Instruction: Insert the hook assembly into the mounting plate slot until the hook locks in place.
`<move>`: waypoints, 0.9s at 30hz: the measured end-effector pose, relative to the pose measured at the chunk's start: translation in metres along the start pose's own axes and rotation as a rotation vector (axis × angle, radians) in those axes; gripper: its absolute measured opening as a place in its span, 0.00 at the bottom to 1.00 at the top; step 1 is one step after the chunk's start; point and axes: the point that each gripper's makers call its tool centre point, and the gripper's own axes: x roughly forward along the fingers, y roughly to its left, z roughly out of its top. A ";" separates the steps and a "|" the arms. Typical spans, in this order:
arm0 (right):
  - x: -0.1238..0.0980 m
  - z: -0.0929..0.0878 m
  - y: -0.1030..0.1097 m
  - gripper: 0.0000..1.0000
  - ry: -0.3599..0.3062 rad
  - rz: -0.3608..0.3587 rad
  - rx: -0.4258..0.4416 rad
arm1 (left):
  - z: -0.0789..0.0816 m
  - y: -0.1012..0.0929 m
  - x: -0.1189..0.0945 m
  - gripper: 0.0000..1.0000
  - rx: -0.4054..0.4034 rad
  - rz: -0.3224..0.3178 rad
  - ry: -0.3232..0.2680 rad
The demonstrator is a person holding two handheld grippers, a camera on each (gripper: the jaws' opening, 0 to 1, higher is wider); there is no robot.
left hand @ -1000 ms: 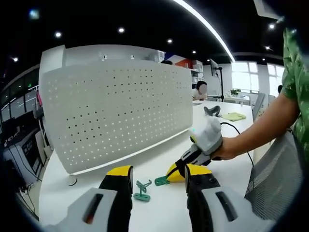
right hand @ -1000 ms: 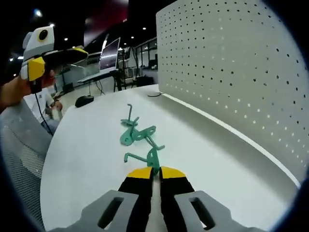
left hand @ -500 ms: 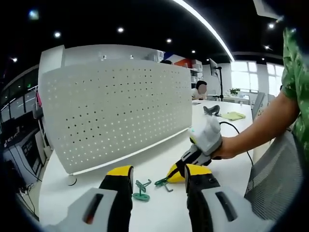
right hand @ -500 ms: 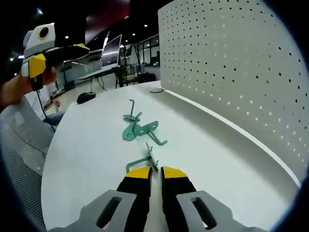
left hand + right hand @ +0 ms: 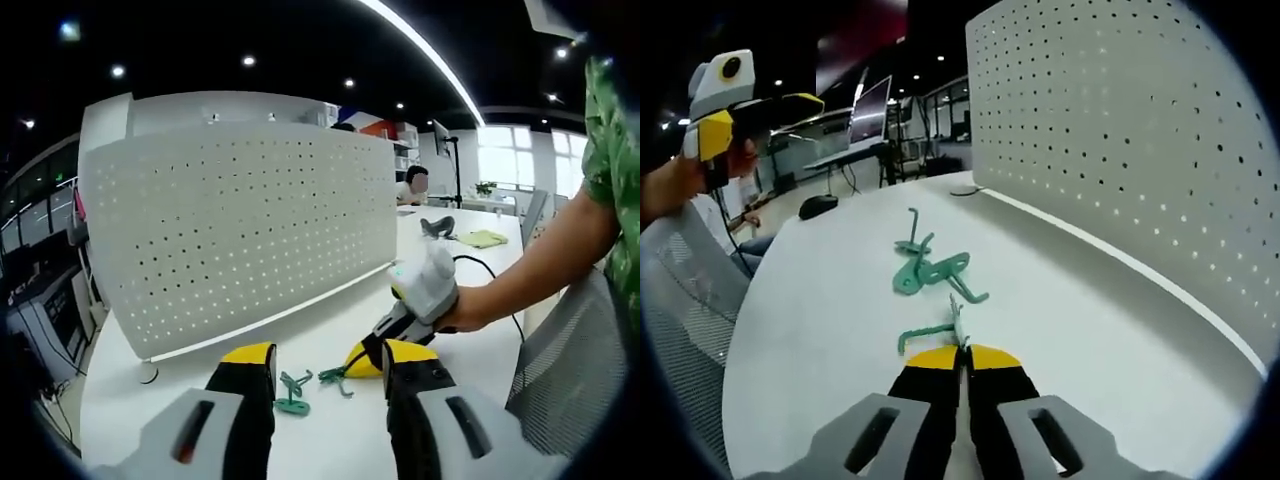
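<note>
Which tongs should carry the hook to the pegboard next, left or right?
Right. The right tongs are shut on a green hook at their tips, facing the white pegboard. The left tongs are open, empty and raised; the other green hooks lie loose on the table.

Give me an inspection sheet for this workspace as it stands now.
Surface: white table, mostly bare.
Job's things: white pegboard panel upright at the table's far edge; one green hook pinched at the right hand-held gripper tips; a second green hook piece lies loose on the table.
Clutter: dark object by the table edge.
Grippers: left hand-held gripper open, empty, raised.
Cables: black cable behind the person's arm.
Surroundings: office, ceiling lights, mesh chair.
</note>
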 end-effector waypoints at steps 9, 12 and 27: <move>-0.009 0.007 -0.003 0.00 0.003 -0.001 0.022 | -0.001 -0.001 0.000 0.44 0.003 -0.004 0.003; -0.014 0.013 -0.005 0.00 -0.007 -0.007 0.011 | -0.001 -0.002 0.001 0.44 0.005 -0.007 0.005; -0.022 0.035 -0.013 0.00 -0.032 -0.032 0.015 | -0.002 -0.008 0.004 0.44 0.016 -0.031 0.012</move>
